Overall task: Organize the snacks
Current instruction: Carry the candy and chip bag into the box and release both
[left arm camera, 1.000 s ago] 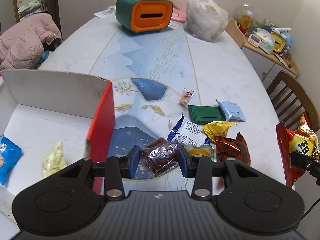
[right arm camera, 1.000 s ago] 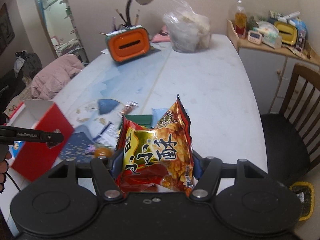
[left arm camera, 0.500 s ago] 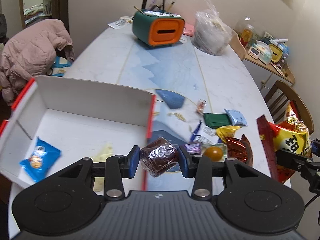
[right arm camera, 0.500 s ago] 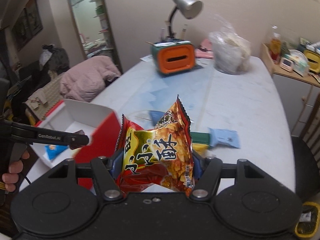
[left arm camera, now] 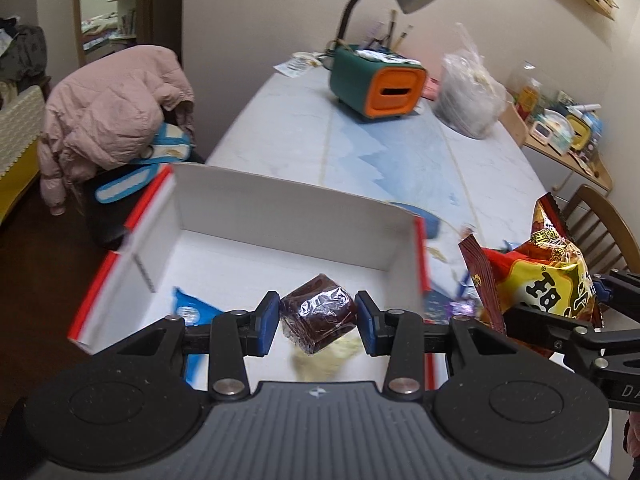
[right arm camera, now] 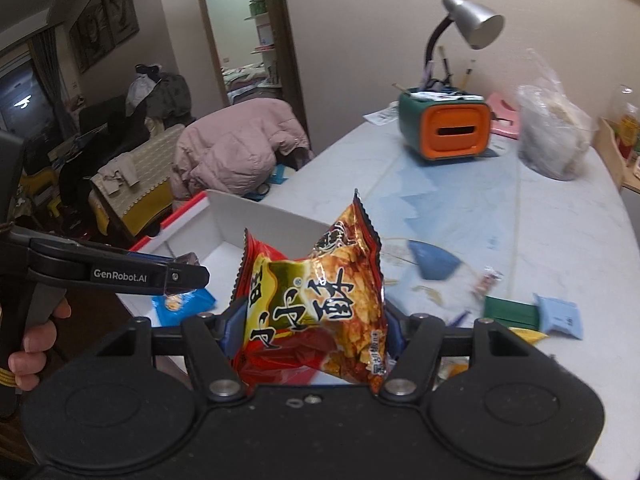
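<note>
Both grippers have swung leftward since a second ago, now over the white box (left arm camera: 276, 216). Left gripper (left arm camera: 317, 317) pinches one brown cellophane-wrapped cake (left arm camera: 318, 314) above a blue packet (left arm camera: 192, 314) and a pale packet (left arm camera: 320, 362); right gripper (right arm camera: 310, 330) clamps one red-yellow crinkled snack bag (right arm camera: 316, 304) beside the box.
</note>
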